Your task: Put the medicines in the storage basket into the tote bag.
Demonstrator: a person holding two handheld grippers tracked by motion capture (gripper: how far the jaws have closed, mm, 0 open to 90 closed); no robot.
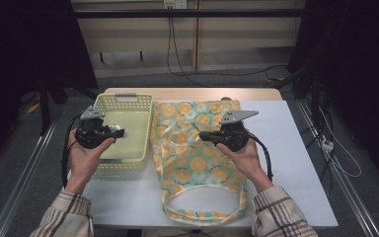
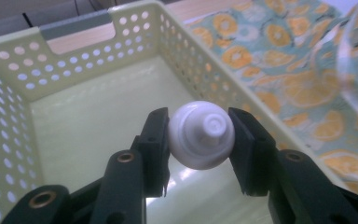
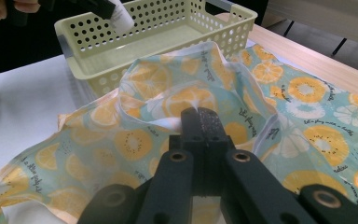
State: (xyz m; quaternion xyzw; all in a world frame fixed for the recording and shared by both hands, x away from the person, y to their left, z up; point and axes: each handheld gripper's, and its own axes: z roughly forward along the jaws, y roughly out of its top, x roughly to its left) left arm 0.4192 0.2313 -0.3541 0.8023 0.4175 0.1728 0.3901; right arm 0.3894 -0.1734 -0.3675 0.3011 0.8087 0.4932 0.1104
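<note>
White table (image 1: pixel 296 163) (wooden strip at far edge), floor cables (image 1: pixel 217 74)

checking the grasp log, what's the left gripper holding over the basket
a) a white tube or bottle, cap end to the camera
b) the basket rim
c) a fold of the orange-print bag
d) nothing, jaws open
a: in the left gripper view the left gripper clamps a white capped container from both sides above the yellow basket.

High view above the person's side, facing forward and down over the table (image 1: pixel 296 148), left gripper view close inside the basket (image 2: pixel 88 70), right gripper view near the bag (image 3: pixel 135 140), both sharing basket and bag.
</note>
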